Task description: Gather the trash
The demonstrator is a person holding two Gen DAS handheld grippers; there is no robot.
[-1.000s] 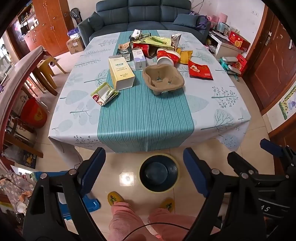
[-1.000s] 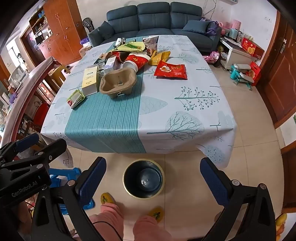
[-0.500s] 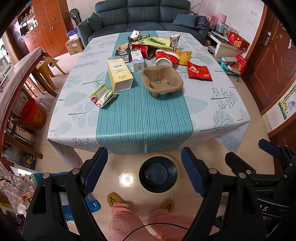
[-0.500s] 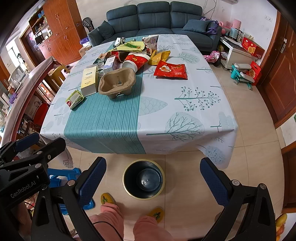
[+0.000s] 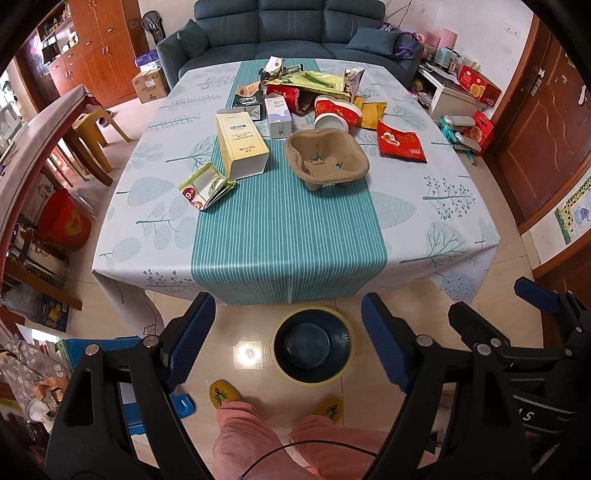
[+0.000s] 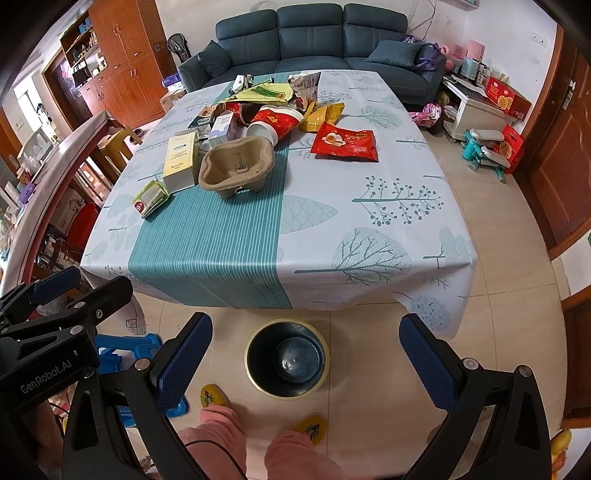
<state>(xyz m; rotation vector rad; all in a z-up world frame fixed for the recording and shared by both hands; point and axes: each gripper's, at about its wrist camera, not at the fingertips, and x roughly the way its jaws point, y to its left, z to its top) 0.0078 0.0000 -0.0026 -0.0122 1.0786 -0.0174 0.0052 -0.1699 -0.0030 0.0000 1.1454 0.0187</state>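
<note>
Trash lies across the far half of the table [image 5: 443, 236]: a brown pulp cup carrier [image 5: 325, 159] [image 6: 236, 168], a yellow carton [image 5: 242, 144] [image 6: 180, 160], a small flattened box [image 5: 206, 187], a red paper cup [image 5: 337, 112] [image 6: 275, 123], a red snack bag [image 5: 401, 143] [image 6: 345, 142] and several wrappers behind. A dark bin [image 5: 313, 345] [image 6: 287, 359] with a yellow rim stands on the floor at the table's near edge. My left gripper [image 5: 288, 341] and right gripper [image 6: 304, 363] both hang open and empty above the floor, short of the table.
The person's pink trouser legs and yellow slippers [image 5: 224, 393] stand just behind the bin. A blue stool [image 6: 122, 352] sits at the left, a wooden table [image 5: 33, 140] beyond it. A sofa [image 5: 291, 33] backs the table; toys [image 6: 484, 151] and a wooden door [image 5: 546, 122] lie right.
Both grippers have risen and drawn slightly closer to the table, so the table top sits lower in each view. Jaws stay open; nothing on the table has moved.
</note>
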